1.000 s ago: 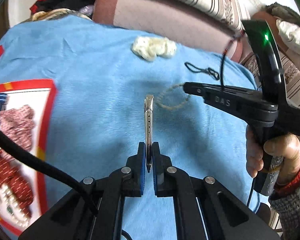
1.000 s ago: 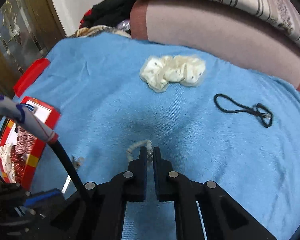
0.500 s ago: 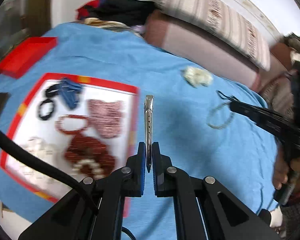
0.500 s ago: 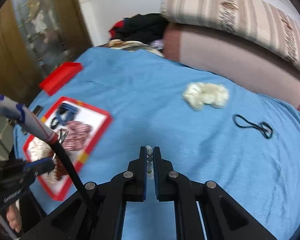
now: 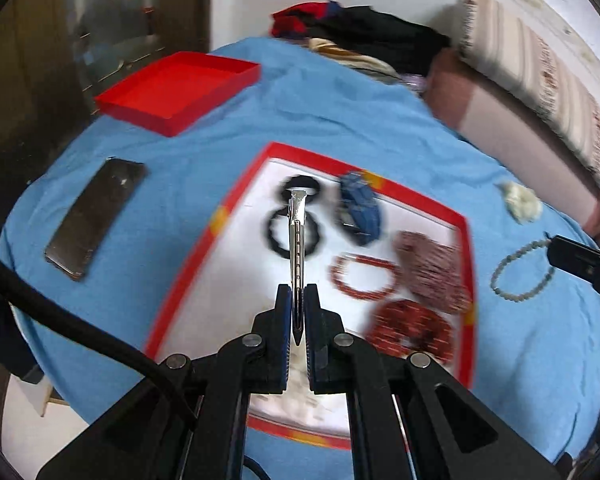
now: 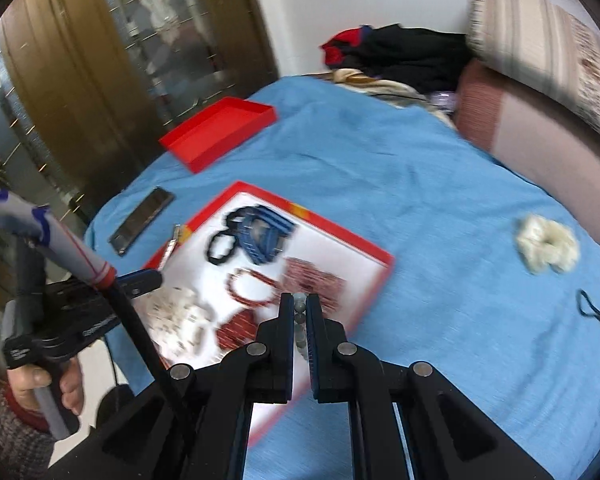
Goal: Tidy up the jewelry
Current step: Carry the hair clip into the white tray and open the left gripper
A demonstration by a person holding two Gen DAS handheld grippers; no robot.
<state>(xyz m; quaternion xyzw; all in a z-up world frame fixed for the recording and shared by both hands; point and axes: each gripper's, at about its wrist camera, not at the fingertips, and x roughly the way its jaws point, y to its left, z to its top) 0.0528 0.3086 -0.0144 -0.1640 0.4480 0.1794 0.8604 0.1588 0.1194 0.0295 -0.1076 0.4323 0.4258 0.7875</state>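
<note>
Jaws of the left gripper (image 5: 296,312) clamp a silver hair clip (image 5: 297,236) that sticks out over the red-rimmed tray (image 5: 466,264). Right gripper (image 6: 299,312) pinches a pale bead bracelet (image 5: 520,268), hanging above the blue blanket (image 6: 420,200) beside that tray. 2 black hair ties (image 5: 294,220) lie inside.

Both fisheye, both riding on a handheld gripper and peering down along its fingers at the blue bedspread (image 5: 308,120). Left wrist view hangs right above the red-rimmed tray (image 5: 240,184), close in. Right wrist view sits to the tray's (image 6: 380,256) right side, a bit further off. Shared by both: tray, red lid (image 5: 176,92) beyond it, phone (image 6: 142,226) left of it.
</note>
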